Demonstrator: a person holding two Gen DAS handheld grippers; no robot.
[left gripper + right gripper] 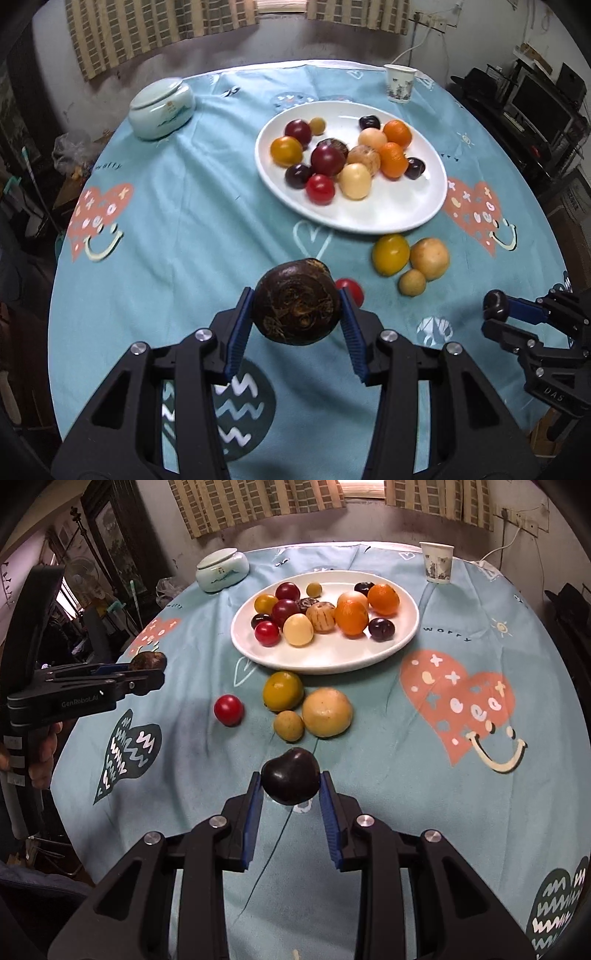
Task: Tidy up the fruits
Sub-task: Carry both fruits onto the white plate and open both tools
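Carrying both fruits toward the white plate (406,635) looks like the step in hand, and doing it well means lowering each one into the bare patch at the plate's six o'clock rim, not onto the pile, so nothing rolls off. The left tongs (295,314) pinch a brown water chestnut (296,301) between the blue pads; the right tongs (290,792) pinch a dark plum (290,781), jaws nearly together. Release should probably wait until each fruit touches the plate.

The chestnut is rough and dull, with ringed markings and a flattened top, so it should sit steady. The plum is glossy, smooth and heart-shaped, and likely to roll. Both hang above the counter (424,812), at six o'clock from the plate. Between them and the plate lie a red tomato (229,709), a yellow-orange fruit (282,690), a pale round fruit (327,712) and a small tan one (289,725), not yet on the plate.
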